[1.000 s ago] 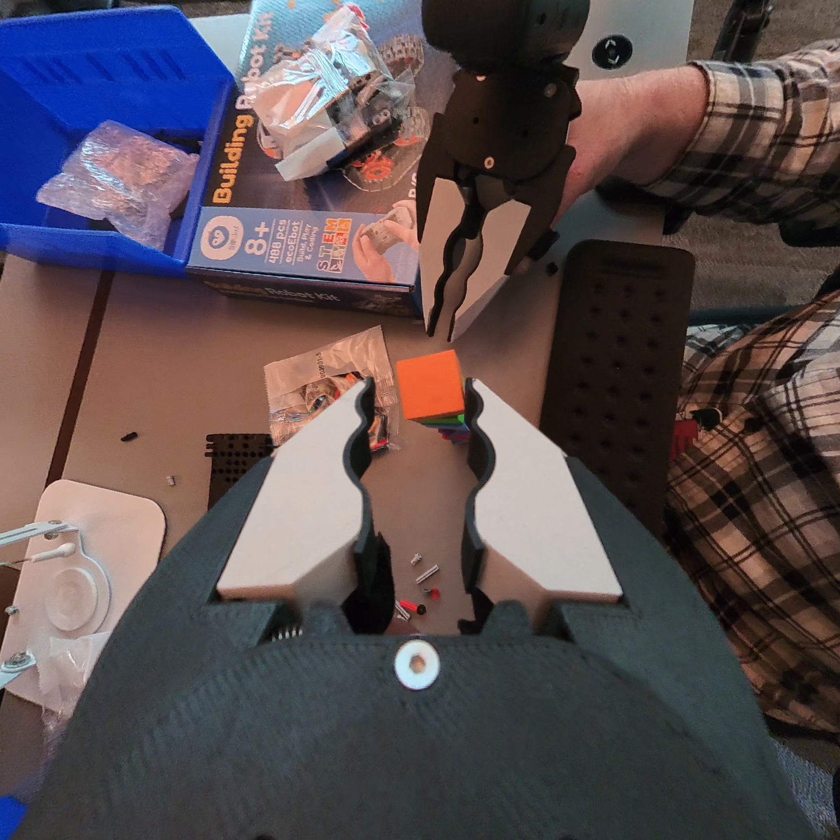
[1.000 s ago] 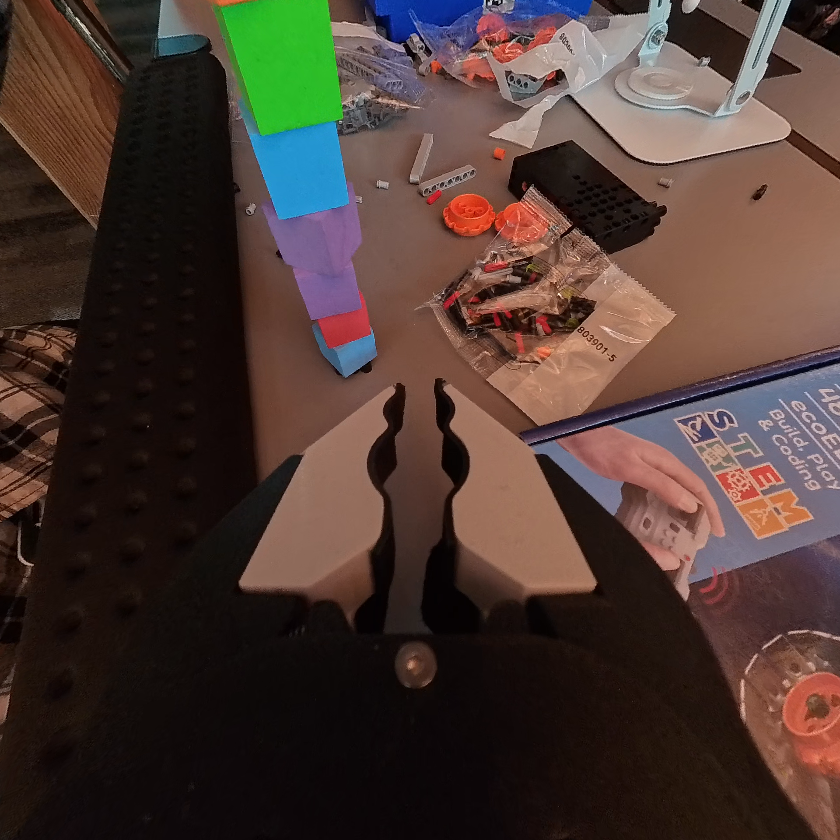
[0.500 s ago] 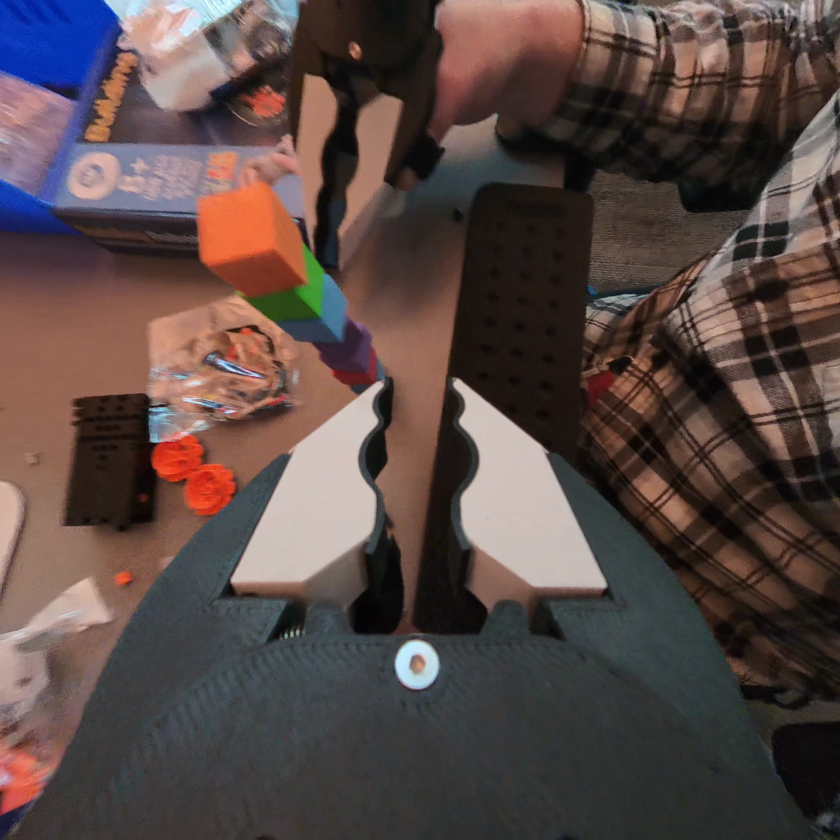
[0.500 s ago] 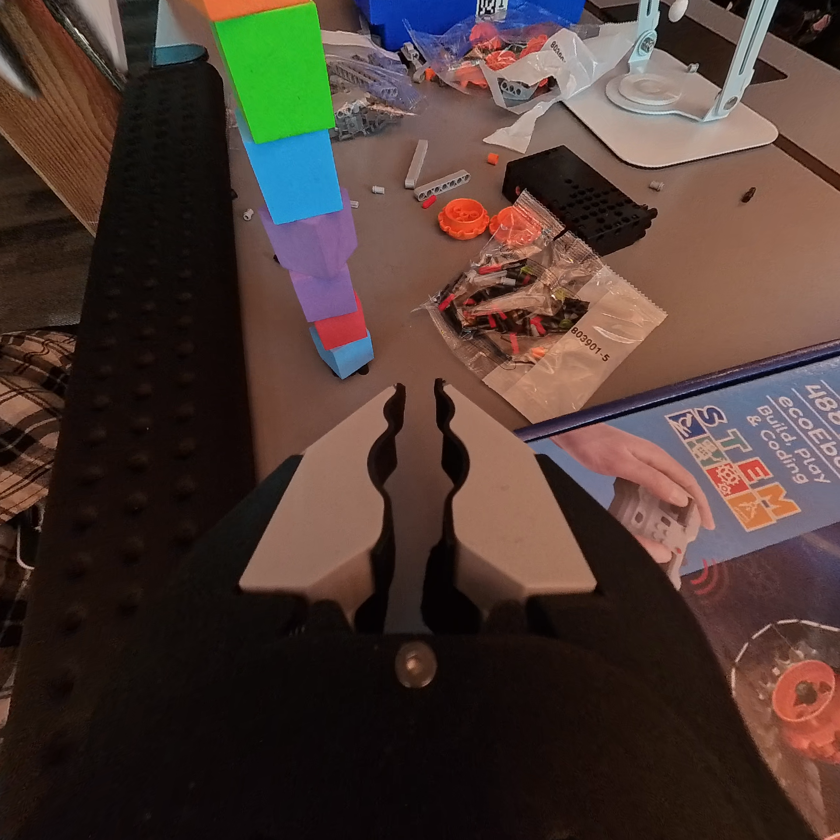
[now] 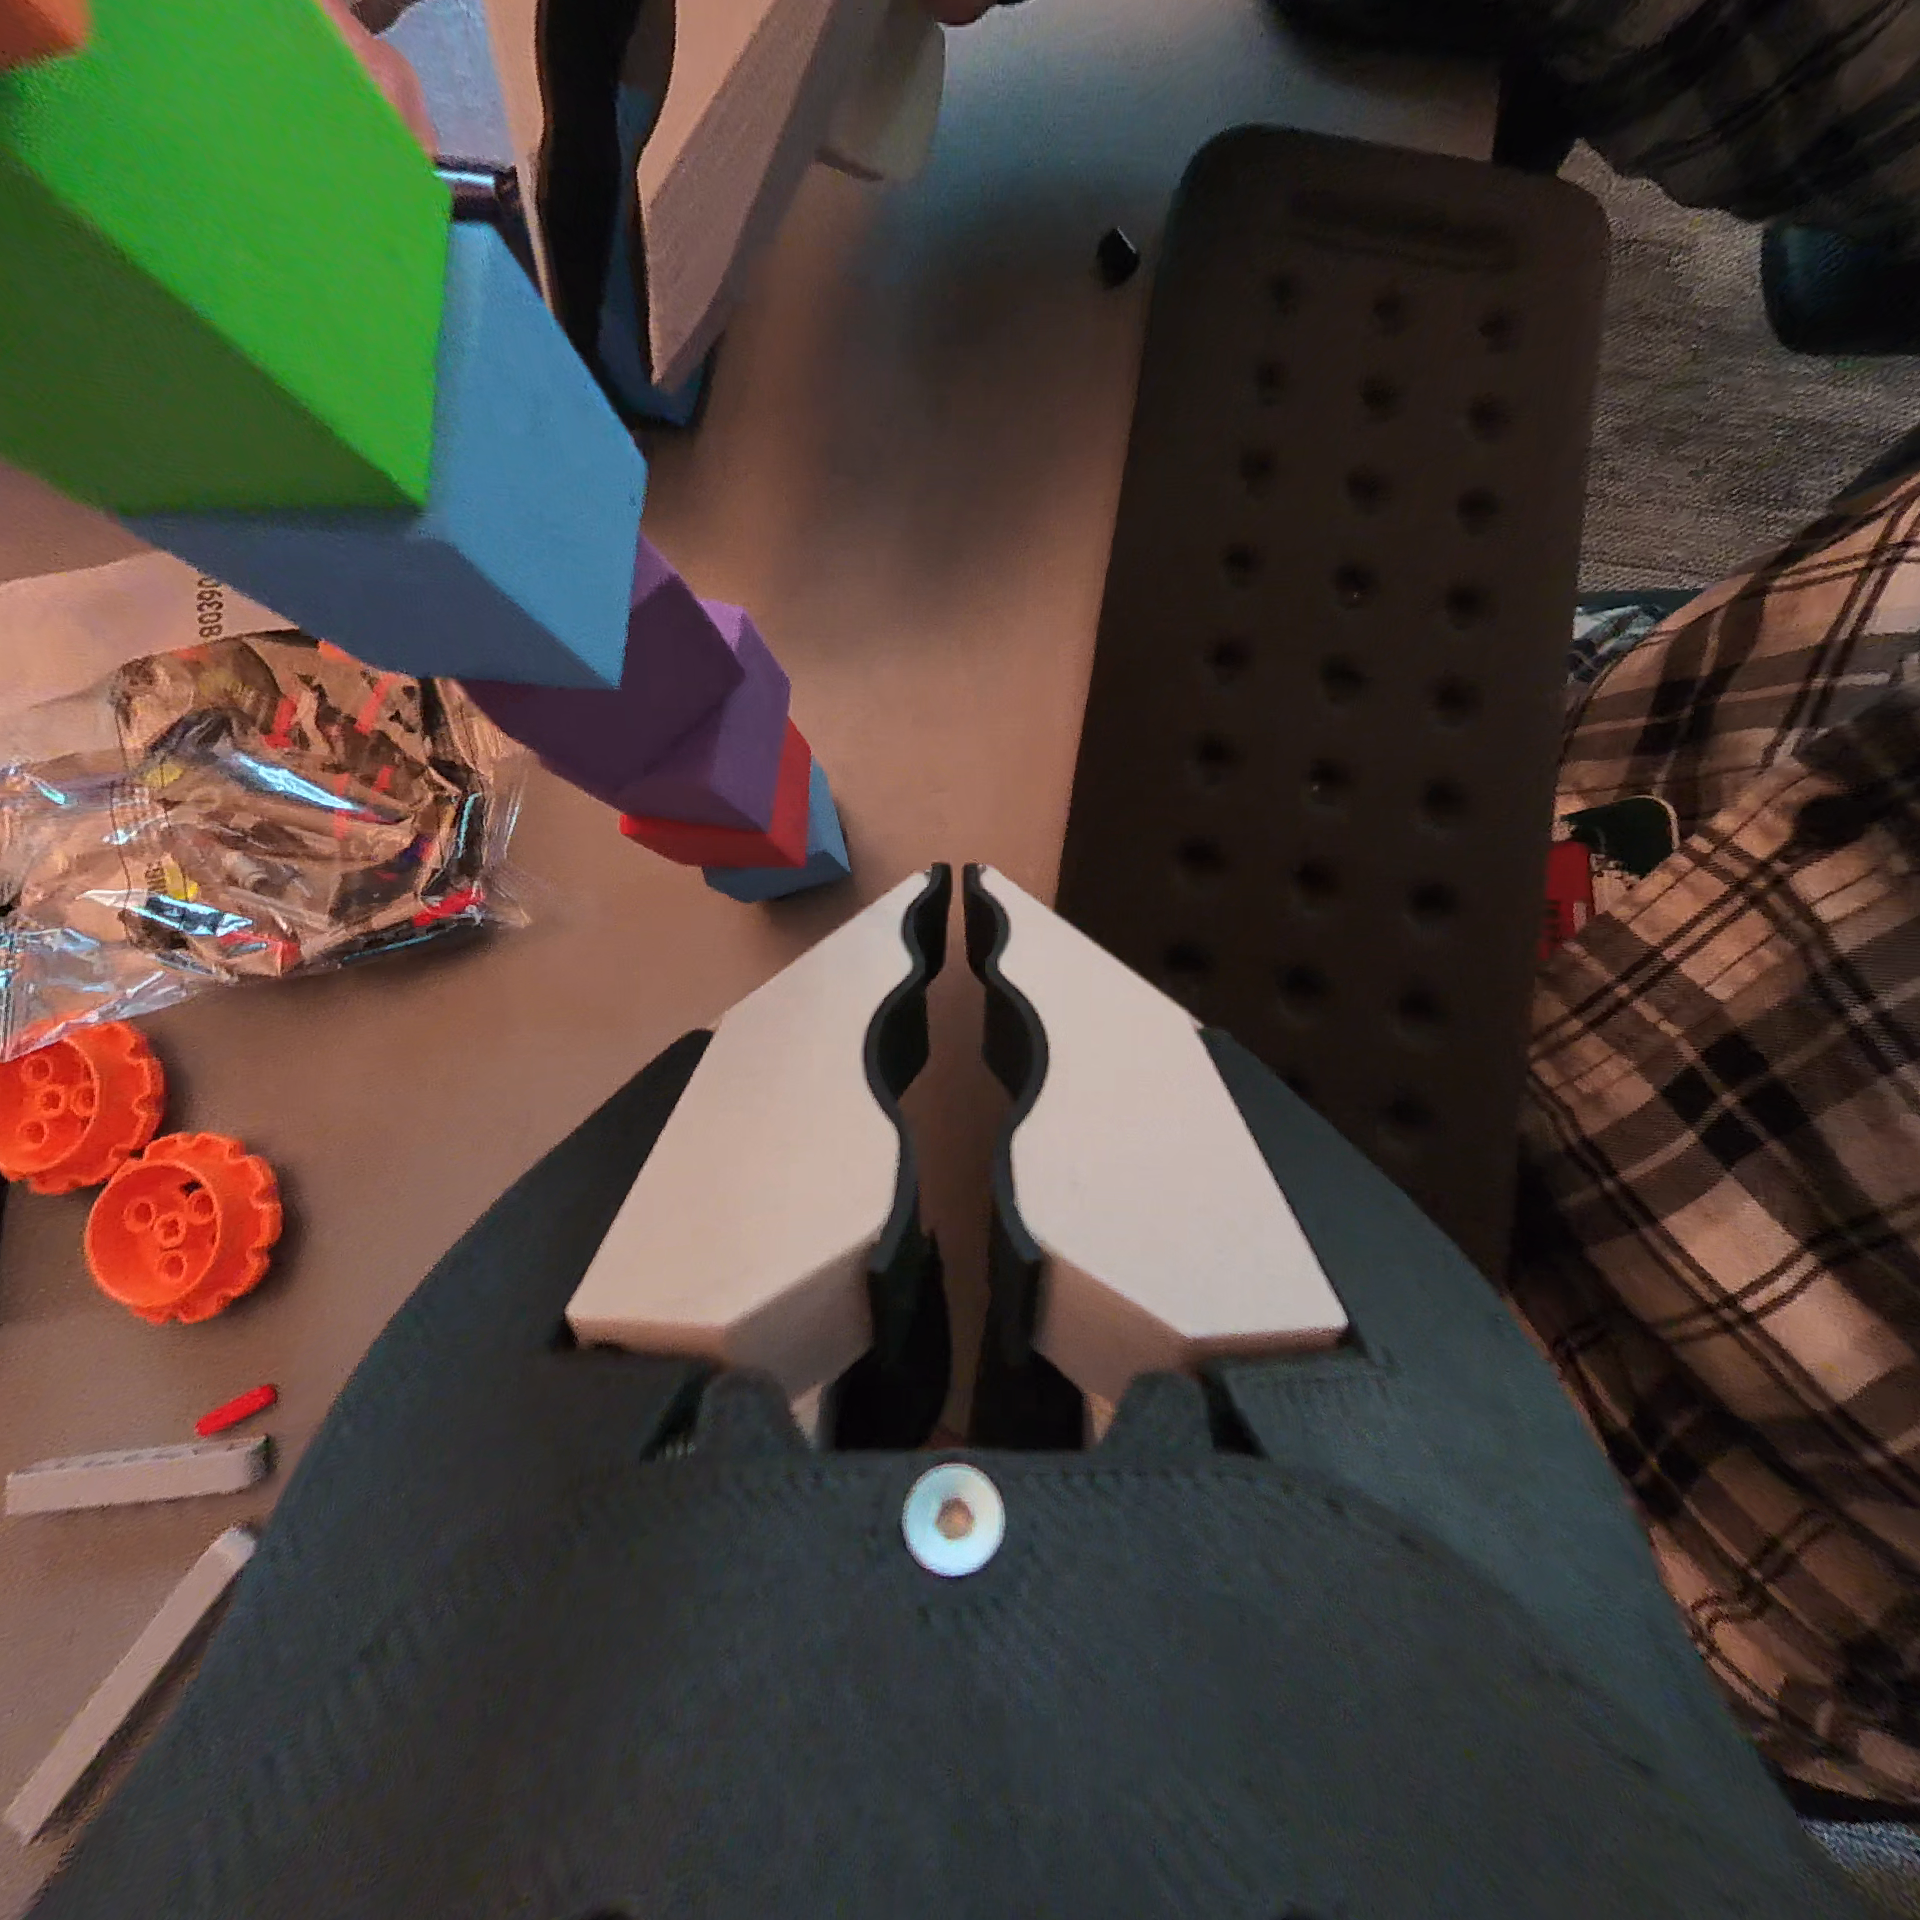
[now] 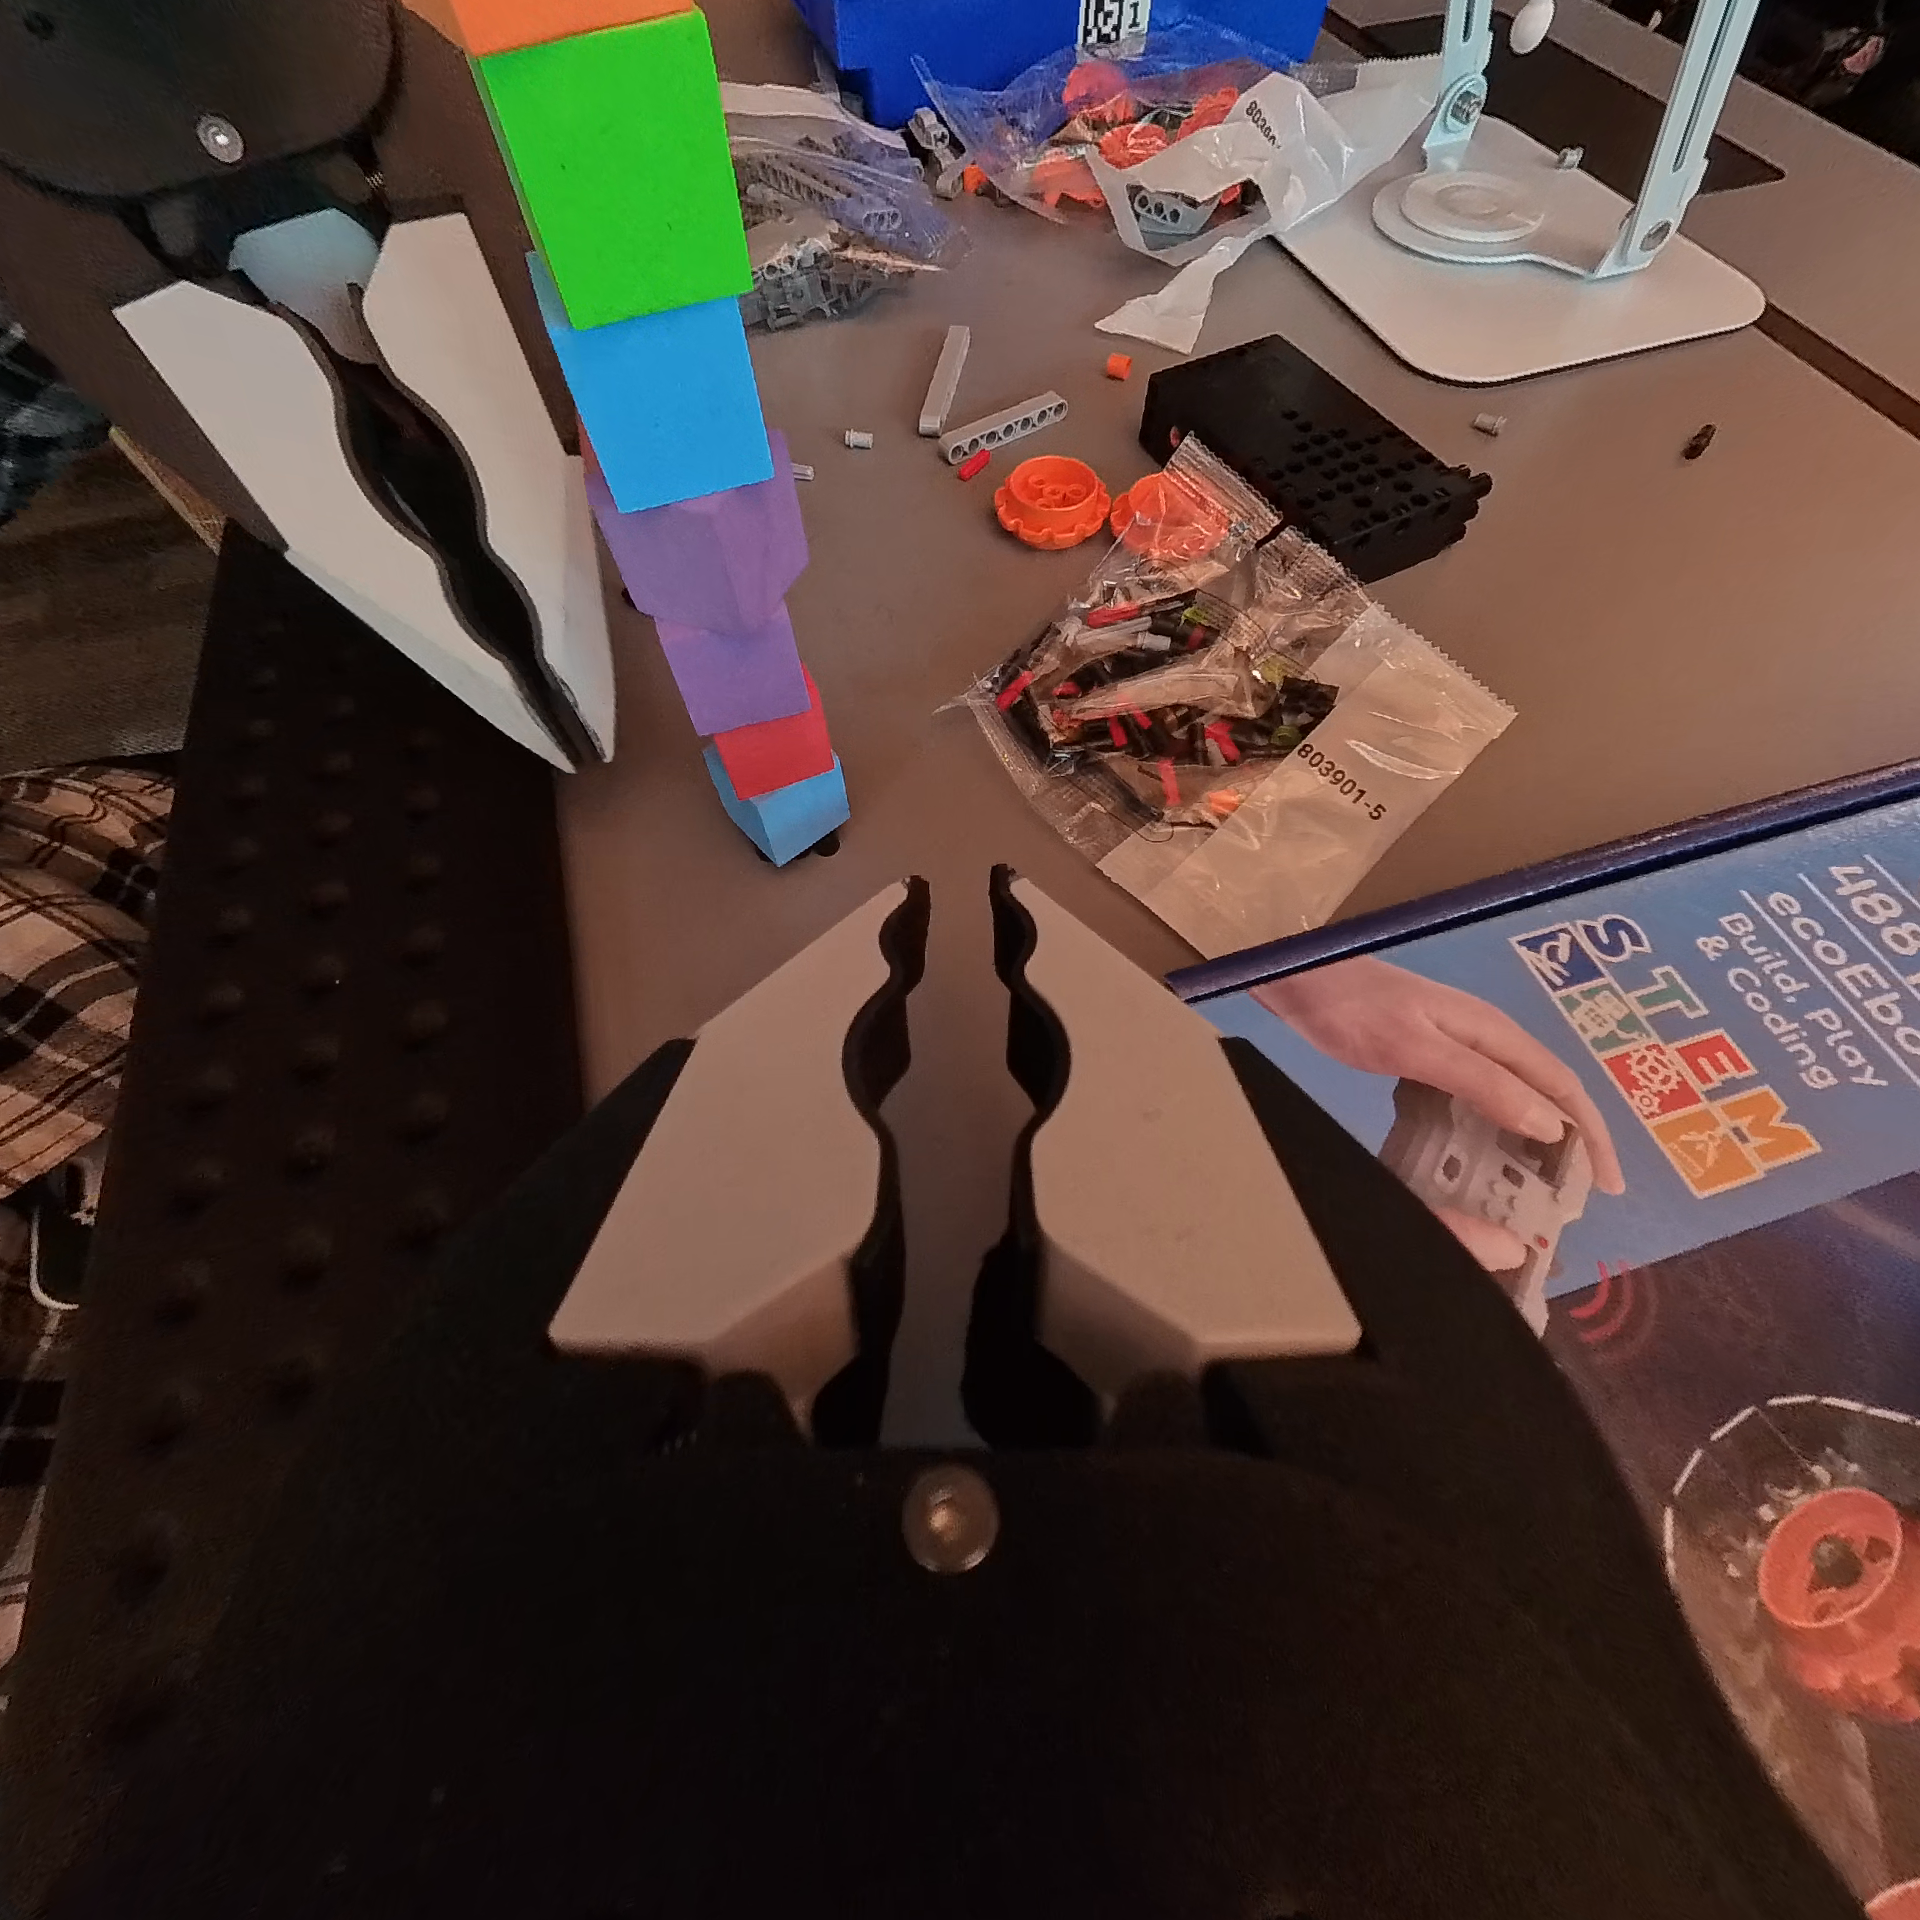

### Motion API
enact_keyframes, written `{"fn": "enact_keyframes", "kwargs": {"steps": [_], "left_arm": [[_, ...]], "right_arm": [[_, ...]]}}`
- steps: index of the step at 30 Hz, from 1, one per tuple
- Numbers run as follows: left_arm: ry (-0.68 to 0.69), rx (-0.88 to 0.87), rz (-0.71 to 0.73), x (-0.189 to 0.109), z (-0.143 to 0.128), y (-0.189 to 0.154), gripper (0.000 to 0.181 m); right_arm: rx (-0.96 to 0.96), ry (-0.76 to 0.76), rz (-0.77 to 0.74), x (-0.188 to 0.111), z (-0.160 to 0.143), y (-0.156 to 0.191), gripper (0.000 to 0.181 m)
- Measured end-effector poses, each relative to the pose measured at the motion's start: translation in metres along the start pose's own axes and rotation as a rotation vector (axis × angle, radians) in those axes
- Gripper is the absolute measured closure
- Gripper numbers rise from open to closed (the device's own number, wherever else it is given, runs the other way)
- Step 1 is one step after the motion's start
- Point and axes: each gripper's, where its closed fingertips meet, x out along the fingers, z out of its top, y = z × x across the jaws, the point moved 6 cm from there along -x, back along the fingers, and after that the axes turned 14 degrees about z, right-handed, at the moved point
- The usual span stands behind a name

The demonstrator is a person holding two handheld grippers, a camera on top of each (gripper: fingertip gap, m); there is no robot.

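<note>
**Block tower between my 2 grippers**

The tower of foam blocks [image 6: 717, 540] stands on the brown table [image 6: 1558, 582], leaning a little. From the base I count a blue block [image 6: 795, 816], a red one, 2 purple ones, a larger blue block [image 6: 665, 405], a green block [image 6: 623, 166] and an orange one cut off by the top edge. In the left wrist view the same tower [image 5: 582, 582] rises toward the upper left, its foot just ahead of my fingertips.

My left gripper [image 5: 957, 875] holds nothing; its fingertips are nearly together, with only a thin slit between them, and they hang just beside the tower's base, not touching it. In the right wrist view it [image 6: 587, 753] points down beside the lower purple block.

My right gripper [image 6: 956, 883] also holds nothing; its jaws stand a narrow gap apart, just in front of the bottom blue block. In the left wrist view only its fingers [image 5: 717, 208] show behind the tower.

A black perforated mat [image 6: 343, 935] lies along the table edge beside the tower. On the other side lie a clear bag of small parts [image 6: 1195, 707], 2 orange wheels [image 6: 1049, 504], a black perforated brick [image 6: 1320, 457], grey beams [image 6: 1003, 426] and a blue kit box [image 6: 1662, 1091]. Farther off are a white stand [image 6: 1538, 229] and a blue bin [image 6: 935, 42]. A plaid sleeve [image 5: 1714, 1039] shows past the mat.
</note>
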Motion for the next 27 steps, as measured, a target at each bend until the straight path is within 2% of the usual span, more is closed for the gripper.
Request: {"fn": "enact_keyframes", "kwargs": {"steps": [7, 19, 27], "left_arm": [[-0.010, -0.011, -0.006, 0.013, 0.004, 0.006, 0.181], [-0.045, -0.073, -0.003, 0.016, 0.010, 0.019, 0.181], [-0.099, -0.235, 0.095, 0.016, 0.015, 0.043, 0.181]], "right_arm": [[-0.002, -0.001, -0.002, -0.001, 0.000, 0.000, 0.170], [0.003, -0.006, -0.005, -0.002, 0.000, 0.000, 0.171], [0.013, -0.017, -0.009, -0.004, 0.001, -0.002, 0.171]]}}
